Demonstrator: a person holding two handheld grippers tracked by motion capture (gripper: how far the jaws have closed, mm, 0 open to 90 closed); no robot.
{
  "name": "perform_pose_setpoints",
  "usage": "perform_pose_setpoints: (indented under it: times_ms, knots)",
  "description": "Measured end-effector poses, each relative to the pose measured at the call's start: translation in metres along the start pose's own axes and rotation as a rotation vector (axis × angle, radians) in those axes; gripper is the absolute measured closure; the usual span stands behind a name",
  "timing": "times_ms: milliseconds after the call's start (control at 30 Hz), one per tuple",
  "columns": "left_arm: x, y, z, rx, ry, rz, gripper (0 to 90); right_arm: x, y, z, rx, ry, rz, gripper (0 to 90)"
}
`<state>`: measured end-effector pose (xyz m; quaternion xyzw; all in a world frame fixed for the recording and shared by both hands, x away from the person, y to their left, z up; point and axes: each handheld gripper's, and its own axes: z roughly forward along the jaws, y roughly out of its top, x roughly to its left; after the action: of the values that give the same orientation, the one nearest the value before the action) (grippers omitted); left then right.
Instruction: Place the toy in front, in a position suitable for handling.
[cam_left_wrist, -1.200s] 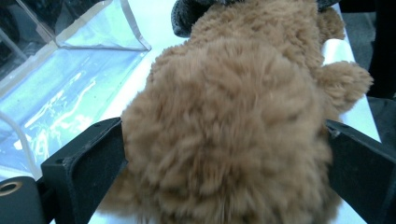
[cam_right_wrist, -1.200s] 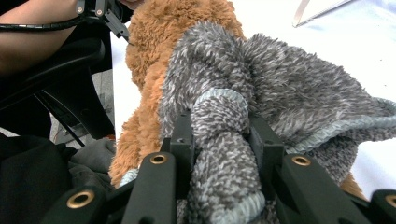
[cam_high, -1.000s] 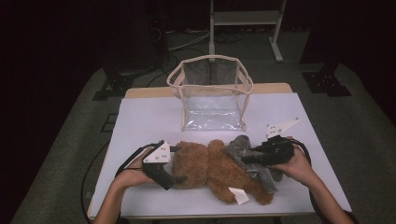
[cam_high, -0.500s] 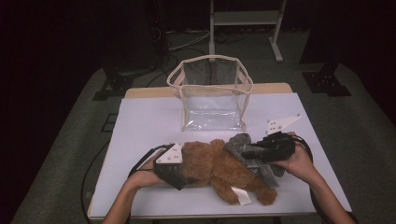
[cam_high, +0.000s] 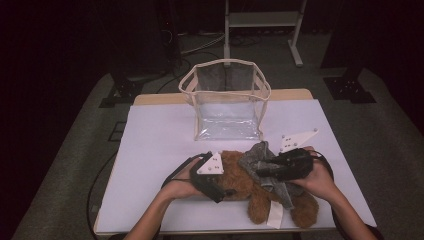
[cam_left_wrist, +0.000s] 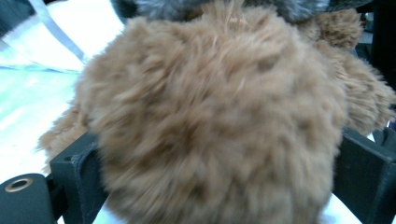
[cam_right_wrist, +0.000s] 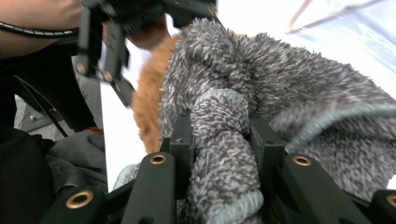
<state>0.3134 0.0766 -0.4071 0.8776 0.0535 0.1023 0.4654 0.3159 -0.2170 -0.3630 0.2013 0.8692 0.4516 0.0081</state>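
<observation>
Your left gripper (cam_high: 226, 189) sits at the bear's (cam_high: 250, 185) head end, jaws spread wide to either side of the brown plush head (cam_left_wrist: 219, 116); they have just been opening a little more, with the head between them, and you can't tell from the blurred close view whether the pads press the fur, so call it open around the head, not a grip. Your right gripper (cam_high: 262, 172) is over the bear's middle, jaws drawn together and clamped on a fold of the grey knit sweater (cam_right_wrist: 224, 140) that the bear wears; the fold bulges up between the two black jaws in the right gripper view. The sweater (cam_high: 262, 167) lies bunched across the bear's chest, touching your right gripper. The bear lies on its back on the white table (cam_high: 155, 145), near your edge, head toward your left hand (cam_high: 182, 182), legs toward your right hand (cam_high: 317, 180), a white tag (cam_high: 275, 216) at its lower body. The clear bag (cam_high: 227, 102) stands upright behind the bear, farther from you, apart from it, mouth open upward. In the right gripper view your left gripper (cam_right_wrist: 116, 28) shows just beyond the bear, near its head.
</observation>
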Motion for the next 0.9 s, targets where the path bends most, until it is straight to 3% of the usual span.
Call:
perform_pose_setpoints:
  times_ms: [100, 300, 467, 633, 733, 833, 900]
  knots:
    - [0.001, -0.002, -0.005, -0.015, -0.006, 0.000, 9.5, -0.003, -0.005, -0.008, -0.015, 0.001, 0.025, 66.7]
    - [-0.011, 0.000, -0.002, 0.007, -0.010, 0.035, 14.2, 0.000, 0.010, -0.002, 0.004, 0.002, -0.001, 66.7]
    - [-0.026, -0.001, -0.001, 0.022, 0.007, 0.086, 15.0, -0.006, 0.032, 0.023, 0.017, 0.059, -0.014, 66.5]
    - [-0.032, 0.000, -0.001, 0.019, 0.009, 0.104, 15.0, -0.013, 0.050, 0.042, 0.041, 0.115, 0.005, 66.4]
    - [-0.037, 0.002, 0.001, 0.024, -0.003, 0.145, 15.1, -0.018, 0.061, 0.055, 0.079, 0.112, 0.014, 66.2]
    - [-0.037, 0.001, 0.000, 0.030, 0.006, 0.150, 15.1, -0.024, 0.064, 0.065, 0.109, 0.106, 0.026, 66.2]
    - [-0.034, -0.001, -0.002, 0.018, 0.010, 0.144, 17.2, -0.027, 0.062, 0.063, 0.107, 0.106, 0.039, 66.2]
